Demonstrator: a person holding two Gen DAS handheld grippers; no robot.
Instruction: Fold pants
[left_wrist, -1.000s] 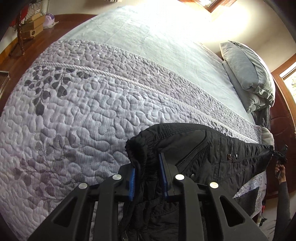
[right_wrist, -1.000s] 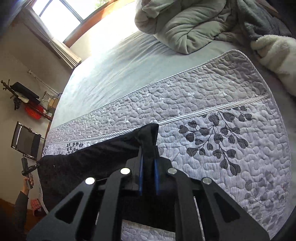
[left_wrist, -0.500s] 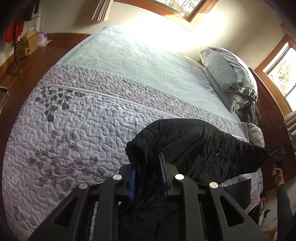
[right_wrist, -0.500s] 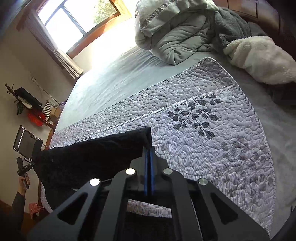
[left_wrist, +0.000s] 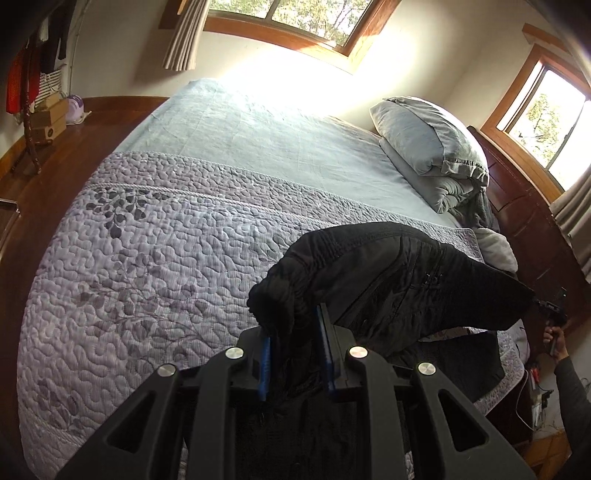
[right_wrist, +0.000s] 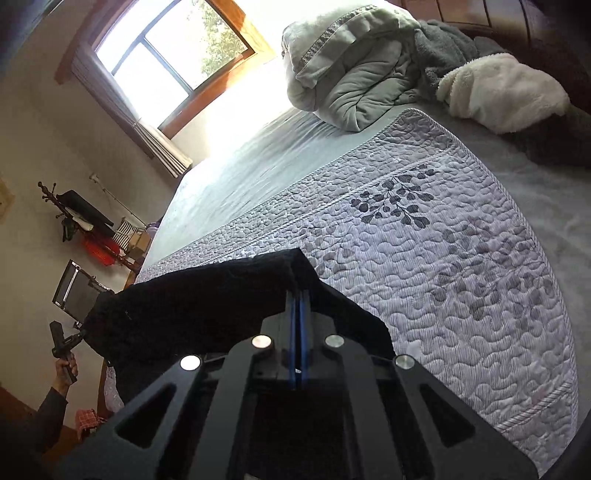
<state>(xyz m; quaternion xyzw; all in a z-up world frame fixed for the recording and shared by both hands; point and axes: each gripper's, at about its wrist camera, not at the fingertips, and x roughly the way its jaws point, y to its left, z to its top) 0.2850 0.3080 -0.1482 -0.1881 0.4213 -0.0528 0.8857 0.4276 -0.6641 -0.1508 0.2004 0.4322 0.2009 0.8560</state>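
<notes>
With my left gripper (left_wrist: 293, 345) and right gripper (right_wrist: 298, 314) fingers clamped on the black quilted pants (left_wrist: 399, 284), I should keep the edge taut and level above the quilted bedspread (left_wrist: 147, 258).

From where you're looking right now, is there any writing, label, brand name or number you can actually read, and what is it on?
None can be read.
black pants: snaps and a zipper show, but no label or brand.
cardboard boxes by the wall: one bears a round mark, too small and blurred to read.
quilted bedspread: only a leaf pattern, no words.
left gripper and right gripper: no markings visible.
</notes>
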